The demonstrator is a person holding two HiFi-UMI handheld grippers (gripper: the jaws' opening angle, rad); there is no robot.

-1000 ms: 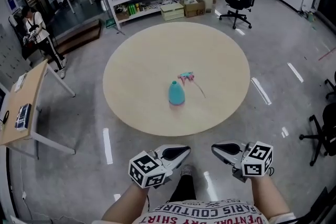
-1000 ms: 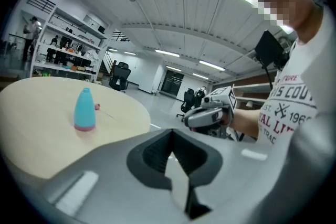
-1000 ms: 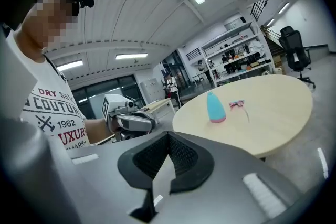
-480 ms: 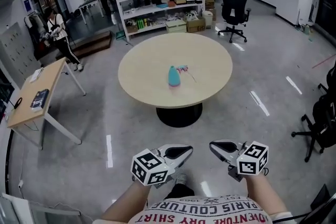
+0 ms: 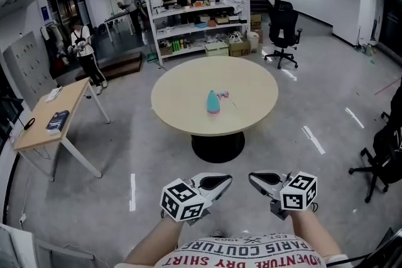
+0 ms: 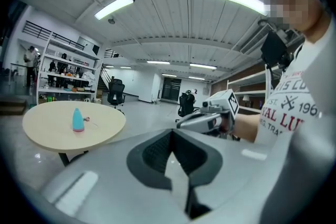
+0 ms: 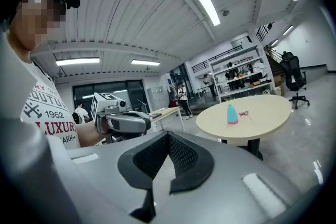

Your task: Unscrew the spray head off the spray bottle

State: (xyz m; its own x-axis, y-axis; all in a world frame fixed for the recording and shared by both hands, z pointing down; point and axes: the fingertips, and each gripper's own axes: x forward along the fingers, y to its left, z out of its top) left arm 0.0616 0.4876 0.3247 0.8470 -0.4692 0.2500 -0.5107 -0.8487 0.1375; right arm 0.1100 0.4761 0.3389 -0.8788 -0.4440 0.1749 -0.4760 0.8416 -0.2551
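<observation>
A teal spray bottle (image 5: 213,102) stands without its head on the round wooden table (image 5: 245,85), far ahead of me. The small pink and teal spray head (image 5: 223,95) lies on the tabletop just right of it. Both show small in the left gripper view, bottle (image 6: 77,120), and in the right gripper view, bottle (image 7: 231,113) and spray head (image 7: 243,113). My left gripper (image 5: 228,179) and right gripper (image 5: 250,176) are held near my waist, well short of the table. Both are shut and hold nothing, tips pointing at each other.
A wooden desk (image 5: 53,113) with a dark book stands at the left. Loaded shelves (image 5: 195,9) line the back, with people (image 5: 81,47) near them. A black office chair (image 5: 284,25) stands behind the table, another (image 5: 386,147) at the right edge. Grey floor lies between me and the table.
The table with the bottle and spray head has drawn farther away and smaller as I backed off. Both grippers stay shut at my waist.
</observation>
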